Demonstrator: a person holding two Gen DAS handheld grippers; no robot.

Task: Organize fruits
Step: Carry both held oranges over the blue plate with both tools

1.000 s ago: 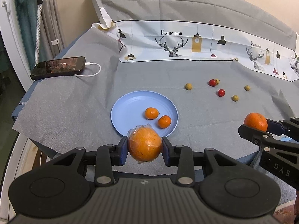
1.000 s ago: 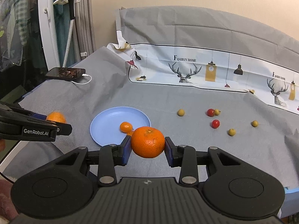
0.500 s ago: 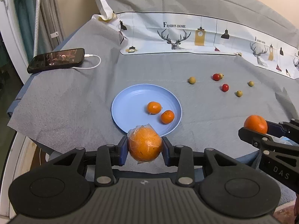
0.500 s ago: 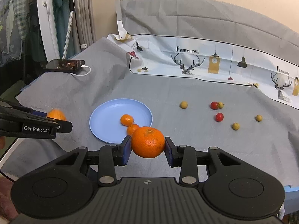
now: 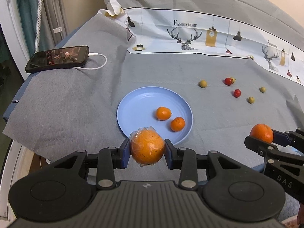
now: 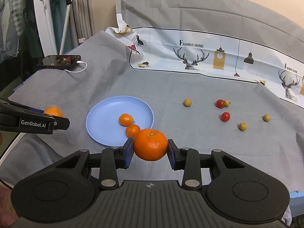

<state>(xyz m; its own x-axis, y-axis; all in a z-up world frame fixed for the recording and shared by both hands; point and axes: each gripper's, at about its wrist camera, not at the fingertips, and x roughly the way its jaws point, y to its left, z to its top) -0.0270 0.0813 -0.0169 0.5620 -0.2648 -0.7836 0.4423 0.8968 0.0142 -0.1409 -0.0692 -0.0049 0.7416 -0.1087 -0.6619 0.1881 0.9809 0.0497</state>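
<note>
Two oranges held at the near edge of the table, a blue plate just beyond them.

A film-wrapped orange (image 5: 147,147) is clamped across its widest part by the left gripper (image 5: 147,153), at the near rim of the blue plate (image 5: 133,102); a bare orange (image 6: 150,144) is pinched the same way by the right gripper (image 6: 150,152), near the plate's near right rim. Both jaws are closed on fruit at a moderate width. The fruit is judged light, round and firm but bruisable, so a gentle hold at the equator is called for; the film is likely slippery. Two small mandarins (image 5: 163,113) are seen on the plate, liable to roll. Small red and yellow-green fruits (image 6: 225,116) are scattered on the grey cloth (image 6: 190,83) to the far right.
</note>
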